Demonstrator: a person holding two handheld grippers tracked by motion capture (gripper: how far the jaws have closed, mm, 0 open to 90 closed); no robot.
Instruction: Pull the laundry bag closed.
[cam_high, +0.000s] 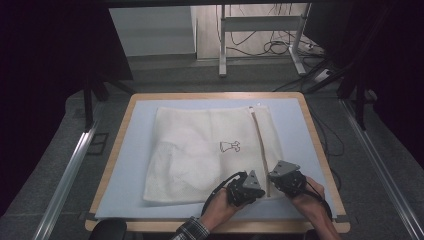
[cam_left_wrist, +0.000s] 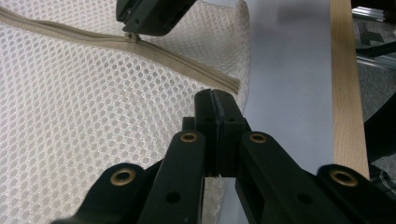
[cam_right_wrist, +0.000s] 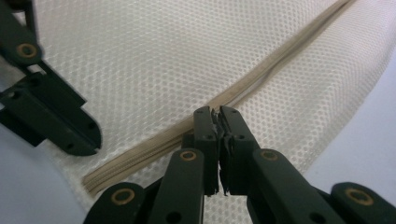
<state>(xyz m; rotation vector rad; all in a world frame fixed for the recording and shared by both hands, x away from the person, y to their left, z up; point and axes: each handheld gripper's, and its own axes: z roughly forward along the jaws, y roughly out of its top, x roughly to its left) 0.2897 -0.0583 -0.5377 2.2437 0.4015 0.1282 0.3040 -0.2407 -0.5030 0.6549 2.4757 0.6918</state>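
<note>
- Risk first: the left claw (cam_left_wrist: 215, 100) is pinched shut on the near corner of the mesh bag (cam_high: 200, 145), just below the closed end of the zipper (cam_left_wrist: 187, 63). It seems to hold only a thin fold of net, so a hard pull from the other side could drag the fabric out from between its jaws.
- The right claw (cam_right_wrist: 218, 116) is clamped on something small and dark right at the zipper line, most likely the pull tab; I cannot make out the tab itself. In the left gripper view that claw sits just ahead, on top of the zipper.
- If the right claw has the tab by its edge only, it could slip off once the slide starts, and the jaws would snap onto mesh instead.
- The bag lies flat on the blue surface (cam_high: 135, 150), reaching away from both claws toward the far edge, with the zipper running straight ahead of the right claw. The two claws sit close together at the near end, so they may bump if either twists.
- Loose mesh bulges beside the zipper near the left claw; that slack could feed into the slider and jam it.
- Pulling upward rather than along the teeth would likely lift the whole bag instead of opening it.
</note>
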